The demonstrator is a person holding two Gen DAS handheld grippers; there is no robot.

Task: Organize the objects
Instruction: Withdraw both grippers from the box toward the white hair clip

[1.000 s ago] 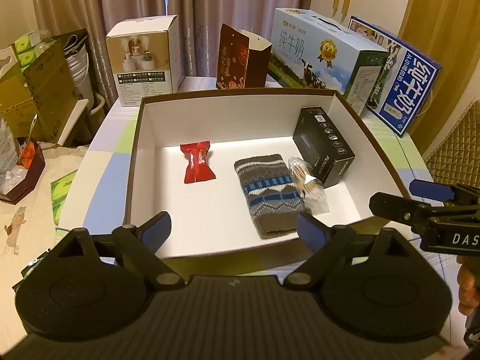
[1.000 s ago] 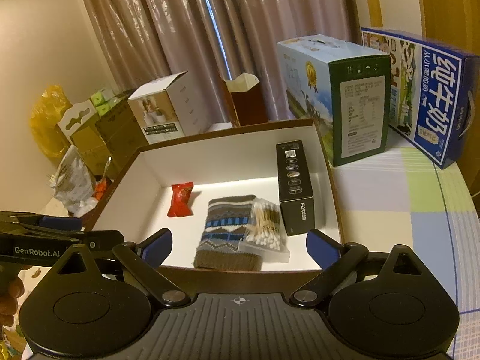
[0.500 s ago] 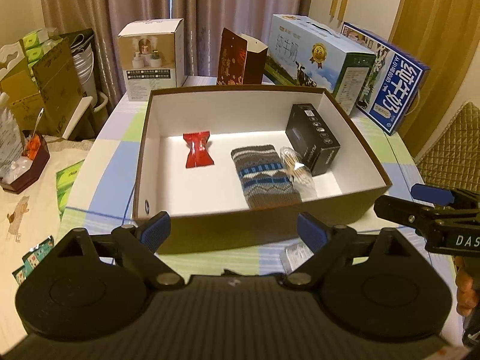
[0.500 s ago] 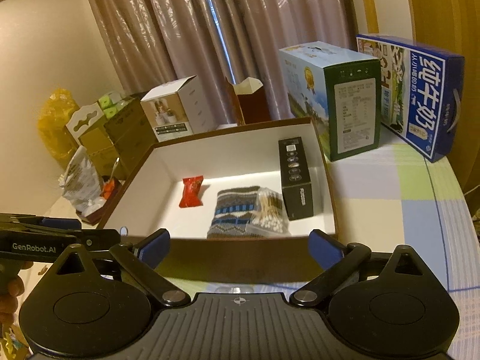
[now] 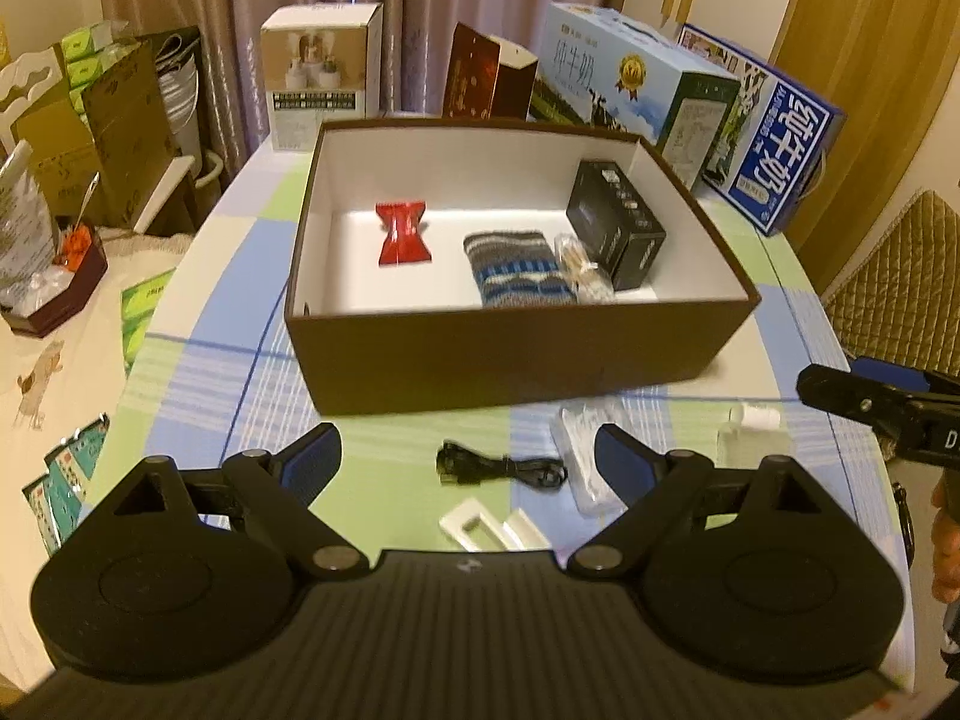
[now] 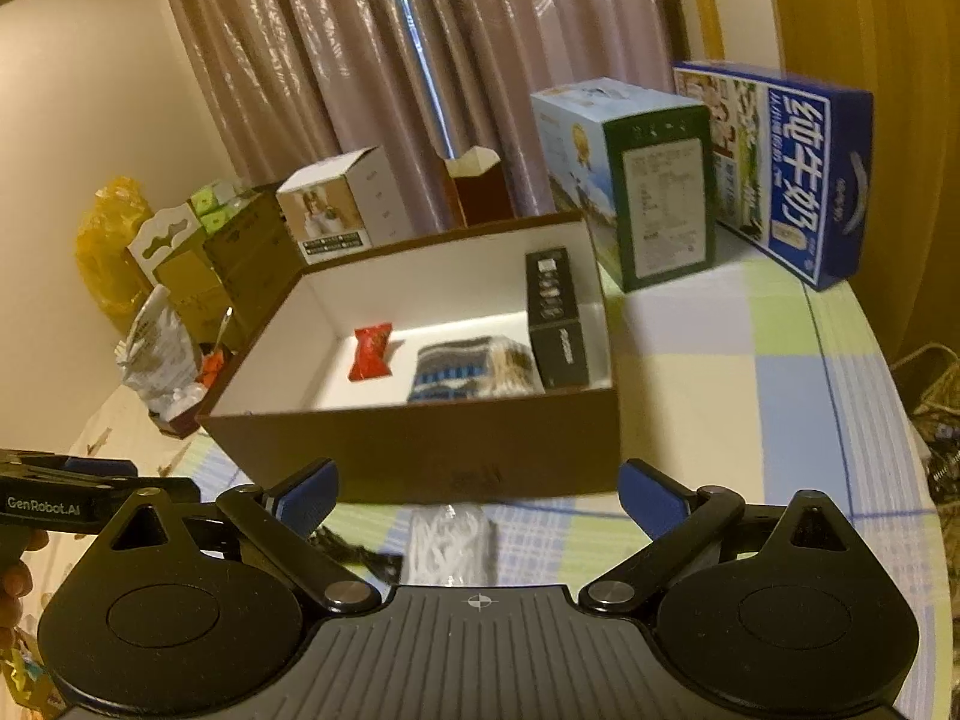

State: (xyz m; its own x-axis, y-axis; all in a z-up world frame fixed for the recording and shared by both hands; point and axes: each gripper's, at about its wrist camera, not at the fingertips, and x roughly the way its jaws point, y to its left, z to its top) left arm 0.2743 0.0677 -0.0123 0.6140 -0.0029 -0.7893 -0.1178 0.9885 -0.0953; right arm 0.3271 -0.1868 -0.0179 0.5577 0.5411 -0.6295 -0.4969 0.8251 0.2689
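Both tools have drawn back from the box (image 5: 516,354), empty, jaws wide; next, reach for the near cable (image 5: 501,471) on the table (image 5: 384,480).

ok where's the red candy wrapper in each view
Left wrist view: the red candy wrapper lies on the white floor of the brown box, left of the knitted sock.
Right wrist view: the wrapper is left of centre, again on the box floor left of the sock.
Shared landmark: the black carton against the box's right wall.
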